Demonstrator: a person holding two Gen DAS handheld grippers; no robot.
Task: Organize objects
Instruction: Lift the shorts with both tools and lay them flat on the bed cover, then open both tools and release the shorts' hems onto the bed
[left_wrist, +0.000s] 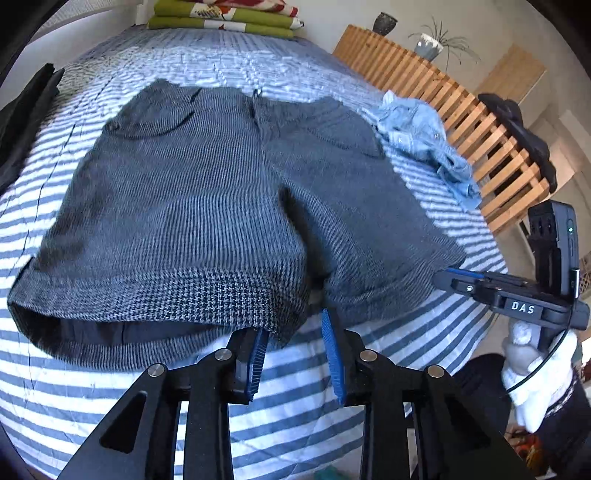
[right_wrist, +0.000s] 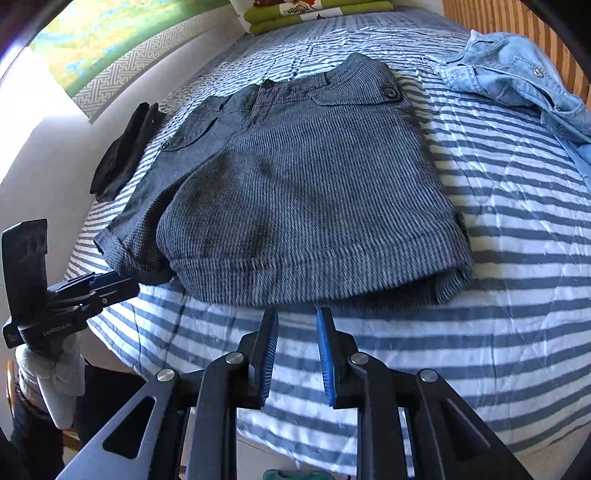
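grey houndstooth woven shorts (left_wrist: 207, 206) flat mid-bed on blue-white striped quilt (left_wrist: 295, 387) | left gripper (left_wrist: 293, 328) parted, at hem | right gripper (right_wrist: 297, 325) parted, empty, short of hem | crumpled light-blue denim jacket (right_wrist: 517, 74) at 2 o'clock

Shorts (right_wrist: 306, 192): dark grey, fine houndstooth weave, dark buttons, black lining at leg opening.
Bedspread (right_wrist: 517, 258): blue-and-white stripes, quilted.
Denim shirt (right_wrist: 517, 74): light blue, silver snaps.
Folded garment (right_wrist: 125, 147) by wall: black.
Folded blanket (left_wrist: 225, 18) at far end: olive green, white and red print.
Slatted bed frame (left_wrist: 461, 122): light wood.
Gripper pads (left_wrist: 258, 365): blue, ribbed; fingers black.
Gloves (left_wrist: 532, 373): white.
Wall poster (right_wrist: 110, 40): green-yellow, grey key-pattern border.
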